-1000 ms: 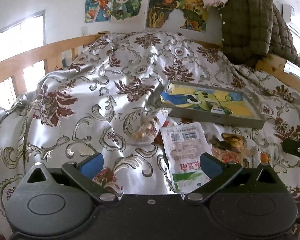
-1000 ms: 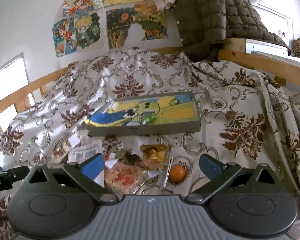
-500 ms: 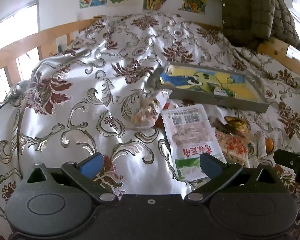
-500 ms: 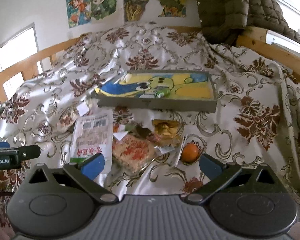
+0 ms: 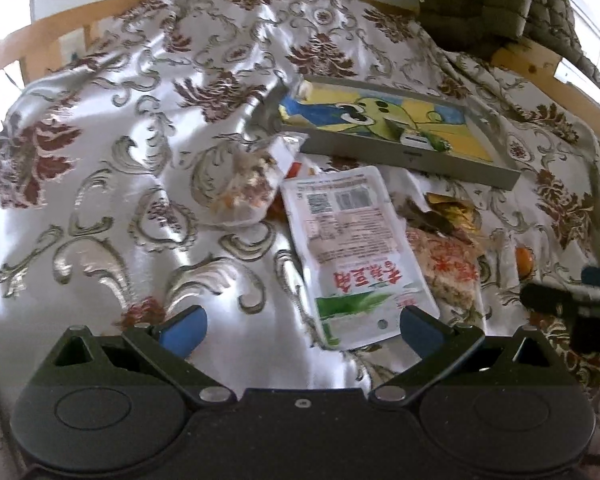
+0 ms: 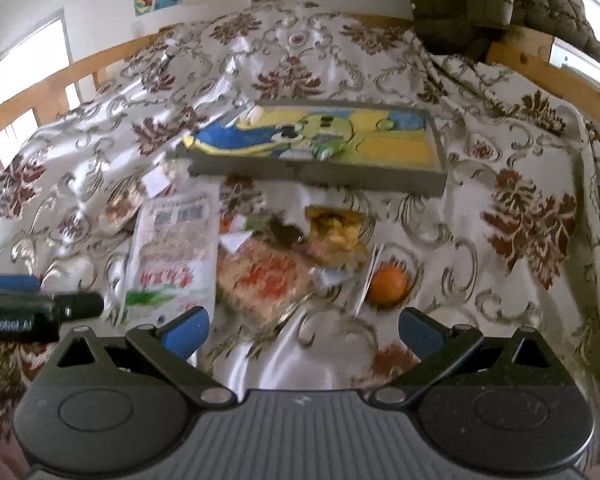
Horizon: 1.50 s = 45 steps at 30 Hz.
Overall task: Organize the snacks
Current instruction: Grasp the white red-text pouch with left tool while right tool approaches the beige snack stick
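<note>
A glossy silver-white damask cloth (image 5: 100,208) with brown florals lay rumpled, its left half bare and roomy. At ten o'clock of the snack pile sat a clear crinkled bag of mixed bits (image 5: 248,196); beside it a flat white rectangular pouch with red lettering and a green band (image 5: 352,248), then a clear pack of pale crisp pieces printed red (image 6: 268,280), a crumpled gold wrapper (image 6: 334,232) and a small round orange fruit (image 6: 388,286). At twelve o'clock stood a shallow grey tray with a cartoon-painted floor (image 6: 320,174). The left gripper (image 5: 302,326) hovered spread and empty, the pouch's end by its right finger; the right gripper (image 6: 302,326) hung likewise released.
</note>
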Tool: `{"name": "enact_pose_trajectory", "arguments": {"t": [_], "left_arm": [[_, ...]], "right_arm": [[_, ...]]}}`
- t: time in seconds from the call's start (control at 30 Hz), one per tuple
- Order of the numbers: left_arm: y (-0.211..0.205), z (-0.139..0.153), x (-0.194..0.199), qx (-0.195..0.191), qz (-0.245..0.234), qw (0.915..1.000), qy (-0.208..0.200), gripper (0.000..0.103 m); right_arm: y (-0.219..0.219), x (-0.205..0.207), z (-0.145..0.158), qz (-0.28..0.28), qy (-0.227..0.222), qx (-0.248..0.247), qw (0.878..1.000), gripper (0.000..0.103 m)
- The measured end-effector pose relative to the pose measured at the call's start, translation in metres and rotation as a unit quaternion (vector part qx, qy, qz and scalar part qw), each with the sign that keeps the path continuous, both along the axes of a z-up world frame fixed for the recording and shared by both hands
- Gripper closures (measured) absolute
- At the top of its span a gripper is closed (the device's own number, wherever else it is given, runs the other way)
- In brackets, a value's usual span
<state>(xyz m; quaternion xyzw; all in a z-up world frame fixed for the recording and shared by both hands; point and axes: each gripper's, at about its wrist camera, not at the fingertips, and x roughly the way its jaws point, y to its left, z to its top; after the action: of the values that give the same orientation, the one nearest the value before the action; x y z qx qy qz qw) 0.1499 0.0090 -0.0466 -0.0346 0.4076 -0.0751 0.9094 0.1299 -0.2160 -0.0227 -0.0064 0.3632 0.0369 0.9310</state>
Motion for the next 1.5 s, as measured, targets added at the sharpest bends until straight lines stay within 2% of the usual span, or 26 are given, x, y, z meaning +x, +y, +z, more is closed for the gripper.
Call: {"name": "enact_pose_trajectory", "arguments": {"t": [0.1,0.3,0.4,0.53,0.6,0.77,0.93,1.2,1.33,1.5], "left_arm": [[-0.001,-0.001,0.006,-0.015,-0.007,0.9999,-0.002,0.001],[-0.003,-0.008,0.025,-0.042,-0.012,0.999,0.006,0.001],[-0.006,-0.013,0.036,-0.047,-0.016,0.9987,0.009,0.001],[-0.01,-0.019,0.044,-0.064,-0.024,0.9976,0.015,0.001],[-0.015,-0.023,0.048,-0.07,-0.032,0.9968,0.022,0.001],[-0.031,-0.033,0.057,-0.065,-0.051,0.9962,0.027,0.001],[-0.045,-0.039,0.066,-0.049,-0.065,0.9963,0.028,0.001],[-0.05,-0.048,0.078,-0.067,-0.067,0.9948,0.036,0.001],[-0.054,-0.051,0.08,-0.063,-0.072,0.9948,0.035,0.001],[-0.062,-0.054,0.079,-0.035,-0.092,0.9947,0.031,0.002]], "right_arm": [[-0.004,0.013,0.004,0.011,-0.021,-0.03,0.999,0.0],[0.005,0.03,0.003,0.097,-0.033,-0.091,0.991,0.0],[0.023,0.03,-0.006,0.155,-0.043,-0.147,0.976,0.0],[0.047,0.021,-0.023,0.224,-0.072,-0.238,0.942,0.0],[0.056,0.017,-0.034,0.247,-0.078,-0.265,0.929,0.0],[0.073,0.019,-0.058,0.274,-0.062,-0.296,0.913,0.001],[0.076,0.023,-0.071,0.28,-0.047,-0.298,0.911,0.007],[0.083,0.024,-0.088,0.288,-0.053,-0.339,0.894,0.011],[0.084,0.024,-0.09,0.287,-0.05,-0.338,0.895,0.014],[0.083,0.025,-0.088,0.287,-0.046,-0.334,0.897,0.019]]}}
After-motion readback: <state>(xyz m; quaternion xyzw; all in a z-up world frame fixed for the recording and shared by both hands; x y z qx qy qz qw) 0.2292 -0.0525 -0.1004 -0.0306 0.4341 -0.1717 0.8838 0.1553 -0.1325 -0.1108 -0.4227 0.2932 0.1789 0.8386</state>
